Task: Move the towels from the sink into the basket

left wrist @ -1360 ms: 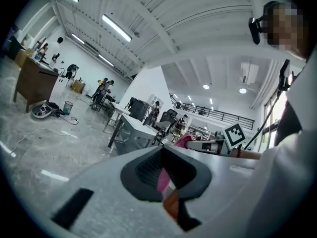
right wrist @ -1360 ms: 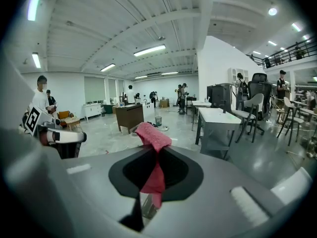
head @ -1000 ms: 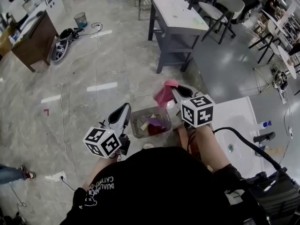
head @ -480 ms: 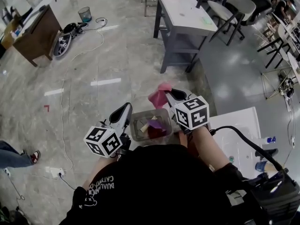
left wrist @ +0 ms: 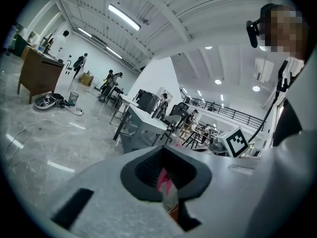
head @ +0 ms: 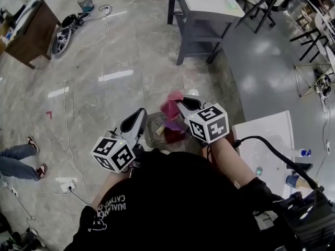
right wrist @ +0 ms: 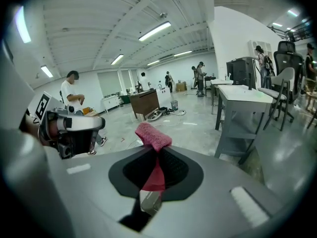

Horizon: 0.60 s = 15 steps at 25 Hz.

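Right gripper (head: 184, 104) fingers clench the pink towel (head: 169, 105) at frame centre, over the basket (head: 152, 122) (cloths (head: 174, 129) inside). Left gripper (head: 138, 119) fingers look pressed together, seemingly empty, just left of it.

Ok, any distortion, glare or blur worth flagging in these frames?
Head view: sharp, edges bowed, bright glare patches on the floor. Both gripper views: heavy fisheye, dark corners. Right gripper view: towel crisp, gripper soft up close.

Nubby pink terry-cloth towel (right wrist: 153, 135); smooth, matt grey plastic shell on the right gripper (right wrist: 156, 157); glossy, polished, stone-look floor (head: 131, 51) underfoot.
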### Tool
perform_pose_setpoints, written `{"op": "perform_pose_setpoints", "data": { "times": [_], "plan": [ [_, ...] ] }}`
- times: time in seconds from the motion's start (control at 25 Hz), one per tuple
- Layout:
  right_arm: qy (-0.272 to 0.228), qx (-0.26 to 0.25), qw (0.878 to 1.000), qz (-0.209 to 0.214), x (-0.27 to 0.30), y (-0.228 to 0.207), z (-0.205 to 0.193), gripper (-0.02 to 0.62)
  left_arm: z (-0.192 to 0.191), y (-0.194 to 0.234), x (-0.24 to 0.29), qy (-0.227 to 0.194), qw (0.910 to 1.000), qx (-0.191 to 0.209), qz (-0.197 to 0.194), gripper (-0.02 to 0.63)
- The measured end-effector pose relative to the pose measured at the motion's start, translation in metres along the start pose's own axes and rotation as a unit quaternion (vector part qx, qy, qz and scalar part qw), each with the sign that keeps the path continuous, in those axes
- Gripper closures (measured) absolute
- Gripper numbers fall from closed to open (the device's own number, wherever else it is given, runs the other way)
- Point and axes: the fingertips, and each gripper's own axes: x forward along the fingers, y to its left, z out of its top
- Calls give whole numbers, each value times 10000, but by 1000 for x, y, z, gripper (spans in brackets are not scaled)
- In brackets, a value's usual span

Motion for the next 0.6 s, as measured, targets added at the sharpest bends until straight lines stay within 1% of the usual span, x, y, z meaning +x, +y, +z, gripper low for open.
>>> {"op": "perform_pose_setpoints", "data": {
  "times": [0.2,0.4,0.6],
  "plan": [
    [220,198,9995,76,18,-11,-18,566,-19,19,16,307,9992,-217,146,604],
    [450,462,9978,135,34,-21,-45,566,-44,39,30,589,9969,-408,325,604],
    [684,905,9933,230,53,-35,-77,566,-70,60,45,926,9928,-611,451,604]
  ]
}}
